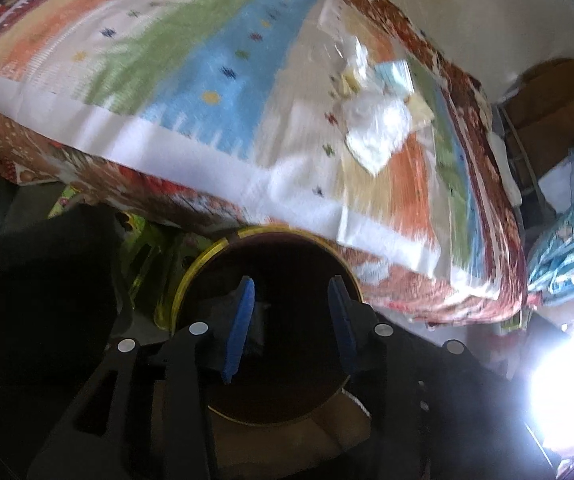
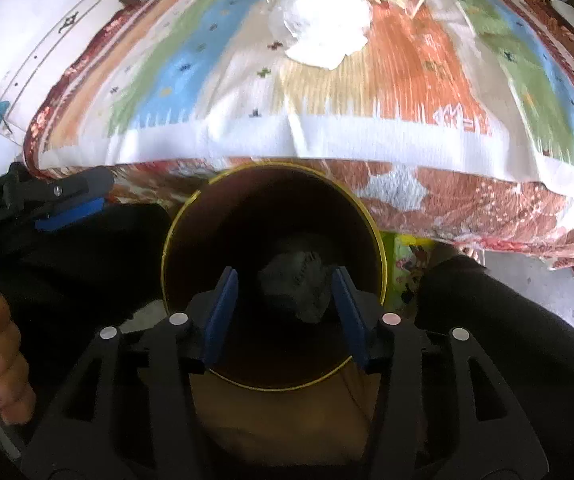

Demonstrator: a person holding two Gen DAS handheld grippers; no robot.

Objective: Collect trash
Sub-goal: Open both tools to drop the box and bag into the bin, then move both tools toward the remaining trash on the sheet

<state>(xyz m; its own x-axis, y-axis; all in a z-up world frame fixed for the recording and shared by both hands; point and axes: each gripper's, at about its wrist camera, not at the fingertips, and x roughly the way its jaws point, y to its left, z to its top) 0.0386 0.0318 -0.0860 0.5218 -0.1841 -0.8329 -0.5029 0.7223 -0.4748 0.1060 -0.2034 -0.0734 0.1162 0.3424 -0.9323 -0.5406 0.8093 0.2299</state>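
The left tongs [image 1: 293,320] hung with their blue pads spread apart over the dark mouth of a round, yellow-rimmed bin [image 1: 191,276], nothing between them. Beyond the bin lay a bed under a striped blanket [image 1: 191,80]. On it, well apart from the tongs, sat a blurred heap of crumpled white paper [image 1: 379,128] with pale wrappers [image 1: 397,76] just beside it.

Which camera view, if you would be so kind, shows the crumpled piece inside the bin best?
The right wrist view: the crumpled piece lies visible in the bin. In the left wrist view, the bin's interior is too dark.
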